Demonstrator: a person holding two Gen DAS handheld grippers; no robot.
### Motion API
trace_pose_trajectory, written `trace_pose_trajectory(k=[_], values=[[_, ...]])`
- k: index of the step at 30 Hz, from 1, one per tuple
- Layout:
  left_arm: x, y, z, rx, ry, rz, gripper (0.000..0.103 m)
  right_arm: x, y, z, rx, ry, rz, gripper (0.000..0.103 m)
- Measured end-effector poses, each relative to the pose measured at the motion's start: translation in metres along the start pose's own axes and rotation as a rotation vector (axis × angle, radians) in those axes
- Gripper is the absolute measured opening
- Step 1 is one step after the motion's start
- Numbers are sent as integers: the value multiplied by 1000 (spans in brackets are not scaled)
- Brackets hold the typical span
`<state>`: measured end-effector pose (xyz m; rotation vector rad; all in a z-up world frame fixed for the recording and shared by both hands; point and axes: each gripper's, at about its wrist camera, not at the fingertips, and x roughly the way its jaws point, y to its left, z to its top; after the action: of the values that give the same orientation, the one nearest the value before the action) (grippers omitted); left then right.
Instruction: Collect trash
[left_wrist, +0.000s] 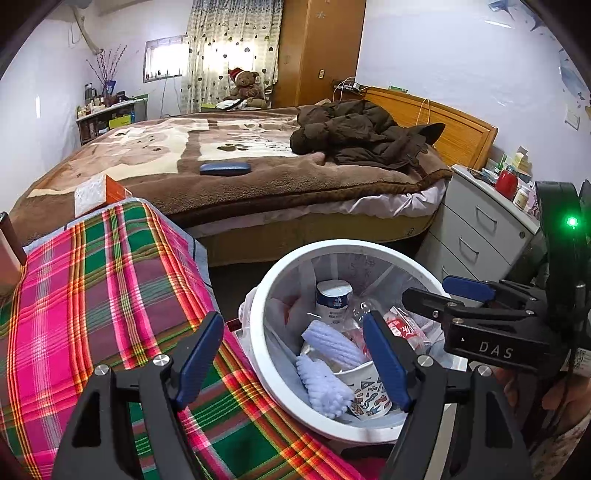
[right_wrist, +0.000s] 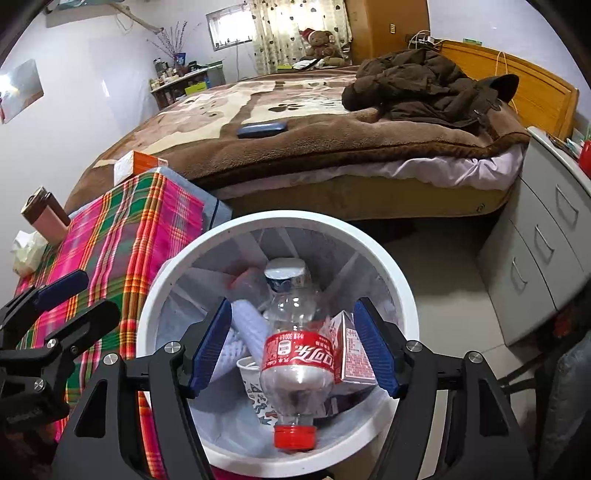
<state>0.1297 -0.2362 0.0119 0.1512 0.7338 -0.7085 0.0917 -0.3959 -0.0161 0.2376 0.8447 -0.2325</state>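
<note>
The left gripper (left_wrist: 293, 360) hangs nearest the lens in the left wrist view, its blue-padded fingers (left_wrist: 199, 356) spread wide and holding nothing, one over the plaid cloth (left_wrist: 110, 295) and the other over the white trash bin (left_wrist: 258, 354). The cloth covers a low bench at the left, with an orange and white box (left_wrist: 101, 190) at its far edge. The bin stands on the floor just beside the bench's right edge. Inside it lie a paper cup (left_wrist: 365, 397), two ribbed white pieces (left_wrist: 327, 363) and a white yogurt cup (left_wrist: 332, 295).

In the right wrist view the right gripper (right_wrist: 295, 350) is above the bin's mouth, jaws wide apart and empty. Between them, down in the bin, lies a clear cola bottle (right_wrist: 295, 354) with its red cap (right_wrist: 294, 435) toward the near rim, and a red and white carton (right_wrist: 352, 347) just beside it on the right. A brown jacket (left_wrist: 362, 133) lies on the bed (left_wrist: 221, 184) beyond, and a grey drawer unit (left_wrist: 480, 236) stands at the right.
</note>
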Motion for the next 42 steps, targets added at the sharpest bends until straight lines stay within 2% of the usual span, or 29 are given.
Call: trace_pose_trajectory(k=[14,20,26,30,33,42], values=[[-49,11,-19,-39,-56,67,79,-47,30,-19,-11,-159,7,70],[-83,13,-38,-50,-129,144,79,-71,50,-43,-25,-252,-16,70],[-109,11,-59,-25,-201,275,80,-92,64,-61,-47,-328,-38,70],[-117,12,-73,-57,-204,264,82,-101,68,-72,-41,-359,-46,70],[-123,11,-80,-69,-227,305,82,-105,72,-79,-45,-374,-59,70],[-136,6,-94,-59,-242,276,82,-109,77,-95,-15,-390,-71,70]])
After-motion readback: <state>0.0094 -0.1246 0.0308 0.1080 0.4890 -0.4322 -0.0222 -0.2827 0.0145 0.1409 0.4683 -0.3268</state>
